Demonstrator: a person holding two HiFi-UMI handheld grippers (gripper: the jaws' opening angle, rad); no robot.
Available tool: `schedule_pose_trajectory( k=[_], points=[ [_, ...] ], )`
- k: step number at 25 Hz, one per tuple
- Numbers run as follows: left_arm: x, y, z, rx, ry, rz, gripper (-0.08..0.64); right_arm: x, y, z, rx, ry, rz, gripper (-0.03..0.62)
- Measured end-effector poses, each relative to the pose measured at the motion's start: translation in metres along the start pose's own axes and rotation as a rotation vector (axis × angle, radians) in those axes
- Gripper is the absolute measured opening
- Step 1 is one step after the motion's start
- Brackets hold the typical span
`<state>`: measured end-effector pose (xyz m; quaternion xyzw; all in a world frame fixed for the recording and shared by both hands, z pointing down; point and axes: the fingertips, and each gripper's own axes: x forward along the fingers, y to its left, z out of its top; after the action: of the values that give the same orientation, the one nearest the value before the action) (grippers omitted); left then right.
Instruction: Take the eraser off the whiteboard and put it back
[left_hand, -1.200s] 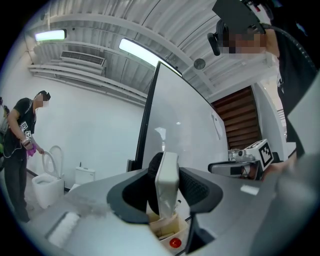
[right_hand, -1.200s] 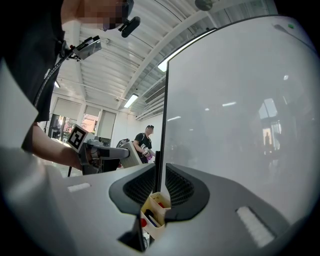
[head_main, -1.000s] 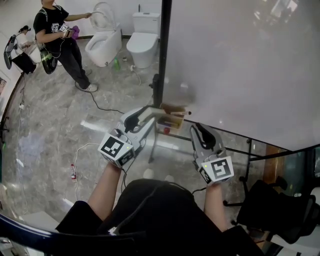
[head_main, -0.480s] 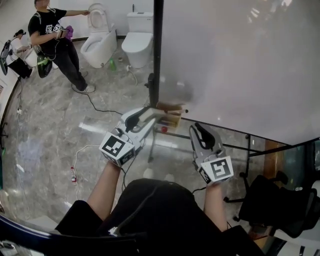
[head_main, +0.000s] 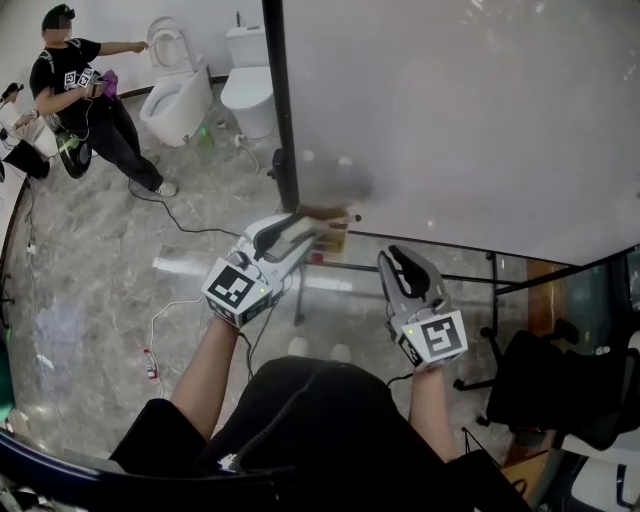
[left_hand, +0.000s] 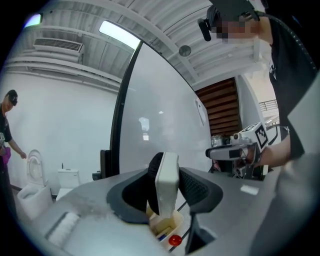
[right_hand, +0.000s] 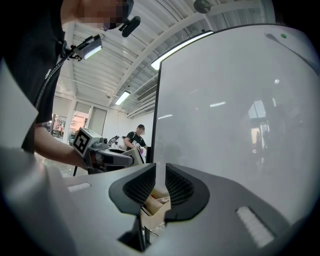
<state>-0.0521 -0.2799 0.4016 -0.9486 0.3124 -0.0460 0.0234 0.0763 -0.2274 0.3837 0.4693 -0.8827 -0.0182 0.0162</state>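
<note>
left gripper (left_hand: 167, 172) is closed on the eraser (left_hand: 167, 186), pads pressing both broad faces. the eraser stands on edge, long axis upright and tipped a little, free of the whiteboard (head_main: 450, 120). the board face lies just ahead and to the right, with the pen box (left_hand: 168, 226) below the jaws. right gripper (right_hand: 159, 192) shows a narrow gap, holds nothing, and sits farther from the board's left edge.

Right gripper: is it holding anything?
No, nothing sits between the right gripper's jaws; the left gripper grips the white eraser.
</note>
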Motion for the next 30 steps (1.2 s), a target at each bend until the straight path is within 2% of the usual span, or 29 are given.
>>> schedule_pose_trajectory(
  k=[22,30],
  points=[
    [0.056,-0.038,-0.064,0.308,0.275,-0.286,0.184,-0.025,-0.025,-0.012,0.024,0.034,-0.156,0.067],
    [0.069,-0.043,-0.102,0.357,0.371,-0.337,0.186,-0.032,-0.034,-0.018,0.033,0.042,-0.208,0.067]
  ],
)
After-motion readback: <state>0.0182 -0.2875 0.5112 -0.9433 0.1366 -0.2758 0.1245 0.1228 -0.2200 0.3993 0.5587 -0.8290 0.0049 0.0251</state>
